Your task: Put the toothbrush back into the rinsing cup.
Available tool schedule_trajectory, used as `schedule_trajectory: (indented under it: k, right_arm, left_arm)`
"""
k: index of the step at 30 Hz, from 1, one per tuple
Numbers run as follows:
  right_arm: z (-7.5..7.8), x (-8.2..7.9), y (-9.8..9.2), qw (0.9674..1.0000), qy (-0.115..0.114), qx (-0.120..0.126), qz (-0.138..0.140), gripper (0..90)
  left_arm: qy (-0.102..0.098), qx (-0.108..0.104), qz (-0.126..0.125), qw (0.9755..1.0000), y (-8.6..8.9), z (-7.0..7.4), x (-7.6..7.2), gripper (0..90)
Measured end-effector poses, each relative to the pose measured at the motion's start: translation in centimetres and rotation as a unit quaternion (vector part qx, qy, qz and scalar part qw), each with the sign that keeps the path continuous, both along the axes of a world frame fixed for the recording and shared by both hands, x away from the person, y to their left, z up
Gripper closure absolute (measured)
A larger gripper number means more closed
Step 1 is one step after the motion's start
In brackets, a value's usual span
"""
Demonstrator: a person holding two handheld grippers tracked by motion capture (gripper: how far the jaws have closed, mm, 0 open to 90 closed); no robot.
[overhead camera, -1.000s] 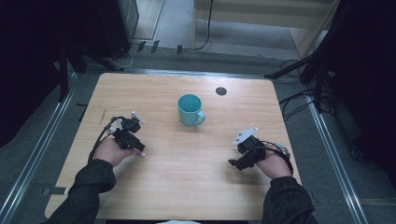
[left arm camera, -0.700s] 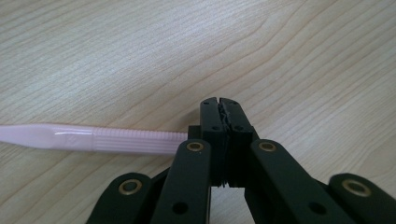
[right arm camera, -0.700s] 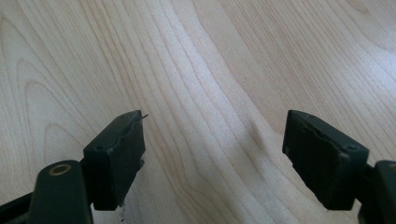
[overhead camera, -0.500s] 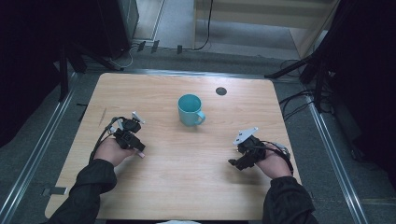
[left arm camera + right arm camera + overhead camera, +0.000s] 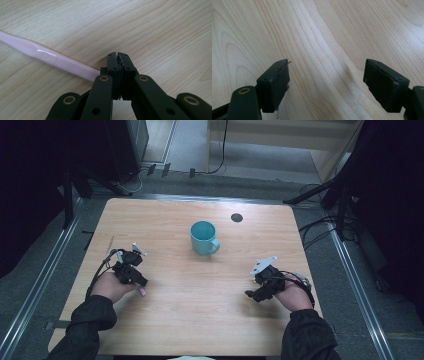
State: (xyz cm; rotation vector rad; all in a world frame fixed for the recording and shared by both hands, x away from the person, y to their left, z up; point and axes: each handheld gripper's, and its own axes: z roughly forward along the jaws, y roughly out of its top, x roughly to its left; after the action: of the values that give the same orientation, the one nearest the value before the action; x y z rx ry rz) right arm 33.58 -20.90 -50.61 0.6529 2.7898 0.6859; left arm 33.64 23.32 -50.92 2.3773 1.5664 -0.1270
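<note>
A teal mug (image 5: 203, 237) stands upright near the middle of the wooden tabletop (image 5: 200, 310), its handle pointing right. The left hand-held gripper (image 5: 140, 281) sits at the near left. Its jaws are pressed together, and a pale pink stick (image 5: 47, 57) lies on the wood just beside them. I cannot tell if they pinch it. The right hand-held gripper (image 5: 250, 295) sits at the near right with its jaws spread wide over bare wood.

We see 1 obstacle mid-table: a teal ceramic mug (image 5: 203, 237), upright, handle toward the right side. A slim pink plastic stick (image 5: 47, 58) lies flat by the left gripper (image 5: 141, 281). Bare light wooden tabletop (image 5: 200, 295) between both hands gives open passage.
</note>
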Motion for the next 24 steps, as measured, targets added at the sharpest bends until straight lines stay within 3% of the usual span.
schedule_trajectory:
  k: [14,20,24]
  right_arm:
    - [0.0,0.0,0.0,1.0,0.0,-0.001,-0.001,20.8]
    - [-0.1,0.0,0.1,1.0,-0.001,-0.002,0.002,20.8]
    - [0.0,0.0,0.1,1.0,0.0,-0.002,0.002,20.8]
  left_arm:
    - [0.009,0.002,0.049,0.9987,3.3,0.1,-1.4,88.2]
    - [0.005,-0.009,0.067,0.9977,4.1,0.7,-1.6,87.5]
    - [0.003,-0.016,0.097,0.9952,4.2,1.6,-1.5,82.4]
